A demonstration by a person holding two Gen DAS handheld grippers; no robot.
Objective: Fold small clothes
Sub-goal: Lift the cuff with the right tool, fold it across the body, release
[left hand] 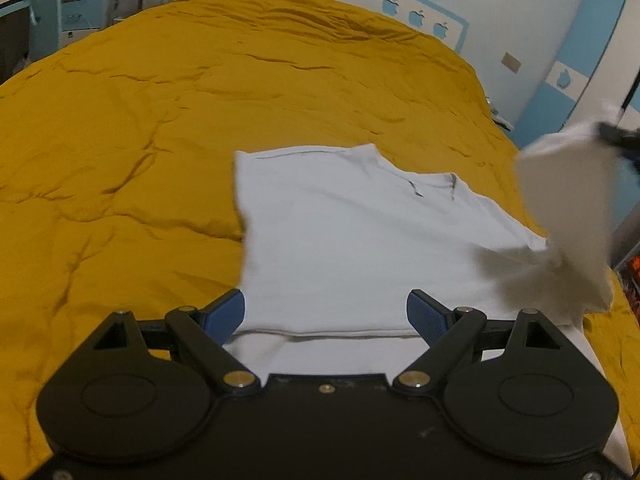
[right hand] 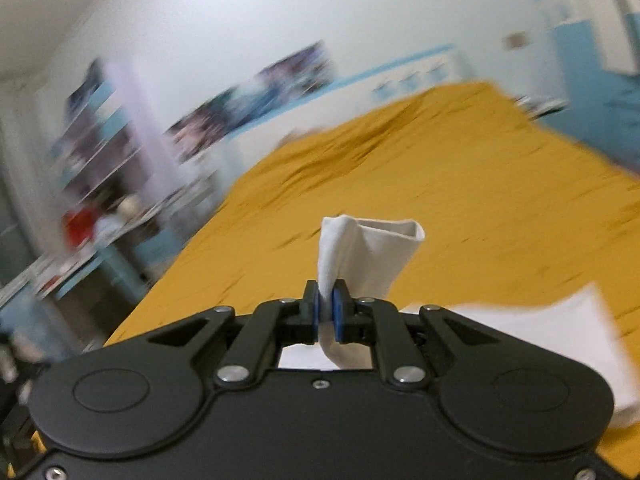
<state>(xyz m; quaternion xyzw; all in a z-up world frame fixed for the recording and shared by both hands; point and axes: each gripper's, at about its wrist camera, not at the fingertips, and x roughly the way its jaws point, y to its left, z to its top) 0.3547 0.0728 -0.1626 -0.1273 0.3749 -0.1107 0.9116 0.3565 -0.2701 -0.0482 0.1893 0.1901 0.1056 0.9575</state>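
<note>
A: The white T-shirt (left hand: 340,240) lies spread on the mustard-yellow bed cover (left hand: 160,120), collar end away from the left wrist camera, hem edge nearest it.

B: And the left gripper (left hand: 325,314) hangs just above that hem, jaws spread wide, the 2 blue pads (left hand: 224,314) apart with nothing between them. One pad sits over the shirt's left edge, the other over the cloth itself. Whether either pad brushes the fabric cannot be told from here.

A: Look to the right edge of that same view: a sleeve or corner of the shirt rises off the bed, blurred, stretched up toward a dark shape, the right gripper (left hand: 618,134).

B: The right wrist view confirms it. The right gripper (right hand: 328,306) has its jaws pressed nearly together on a pinch of white cloth (right hand: 368,256), which stands up past the fingertips in an open tube like a sleeve end. More white fabric trails below and to the right, over the yellow cover.

A: That view is heavily smeared; shelves (right hand: 96,152) and posters (right hand: 256,96) on the far wall are only streaks.

B: In the left view, a pale wall with blue apple shapes (left hand: 416,18) runs behind the bed, and a blue chair (left hand: 46,12) stands at the far left.
</note>
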